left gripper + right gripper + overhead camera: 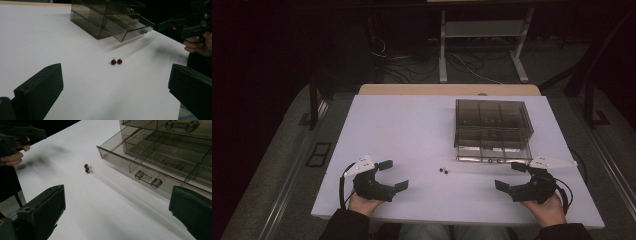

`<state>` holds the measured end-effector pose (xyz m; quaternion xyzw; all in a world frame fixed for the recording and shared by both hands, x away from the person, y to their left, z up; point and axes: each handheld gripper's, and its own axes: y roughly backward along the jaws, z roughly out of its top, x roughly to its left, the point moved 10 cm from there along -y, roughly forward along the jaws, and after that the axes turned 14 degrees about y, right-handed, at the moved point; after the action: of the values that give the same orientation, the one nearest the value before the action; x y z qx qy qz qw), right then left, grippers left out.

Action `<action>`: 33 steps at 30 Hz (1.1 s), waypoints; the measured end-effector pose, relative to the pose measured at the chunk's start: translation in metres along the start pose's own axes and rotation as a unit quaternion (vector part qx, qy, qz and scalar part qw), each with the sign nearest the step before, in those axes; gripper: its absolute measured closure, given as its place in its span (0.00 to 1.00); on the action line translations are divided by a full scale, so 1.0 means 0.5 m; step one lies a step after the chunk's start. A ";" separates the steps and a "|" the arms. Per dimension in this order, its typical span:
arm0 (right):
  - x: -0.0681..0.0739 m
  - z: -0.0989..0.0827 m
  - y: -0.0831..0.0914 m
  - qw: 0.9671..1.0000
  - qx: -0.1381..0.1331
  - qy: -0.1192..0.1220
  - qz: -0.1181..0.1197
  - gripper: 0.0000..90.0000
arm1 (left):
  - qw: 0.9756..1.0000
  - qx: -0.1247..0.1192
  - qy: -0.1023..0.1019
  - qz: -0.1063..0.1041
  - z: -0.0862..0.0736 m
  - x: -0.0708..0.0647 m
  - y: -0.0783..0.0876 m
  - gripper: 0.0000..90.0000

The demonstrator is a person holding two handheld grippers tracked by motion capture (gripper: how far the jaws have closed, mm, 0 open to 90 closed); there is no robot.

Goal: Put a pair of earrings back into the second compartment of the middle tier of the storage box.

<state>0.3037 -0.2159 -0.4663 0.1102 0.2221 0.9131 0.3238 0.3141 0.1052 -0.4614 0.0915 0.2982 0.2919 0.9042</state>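
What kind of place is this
Probably a lab or workshop test station: a bare white table, cables on the floor beneath a metal stand, and a dark room around it.

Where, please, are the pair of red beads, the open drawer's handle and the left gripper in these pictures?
pair of red beads (116,61): left gripper view, where the two beads meet.
open drawer's handle (148,179): right gripper view, middle of the clear bar.
left gripper (397,175): high view, midway between its fingertips.
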 end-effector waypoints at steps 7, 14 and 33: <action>-0.002 -0.001 0.001 1.000 0.001 -0.003 0.001 0.00 | 1.000 0.009 -0.006 0.013 0.003 0.003 0.002 0.00; -0.004 0.000 0.004 1.000 0.000 -0.008 -0.001 0.00 | 1.000 0.019 -0.014 0.009 0.027 -0.005 -0.004 0.00; -0.005 -0.002 0.005 1.000 0.003 -0.005 -0.004 0.00 | 0.992 0.115 -0.041 0.003 0.066 -0.026 -0.065 0.00</action>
<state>0.3042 -0.2196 -0.4663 0.1148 0.2240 0.9106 0.3278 0.3403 0.0714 -0.4394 0.2080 0.2925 0.2541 0.8981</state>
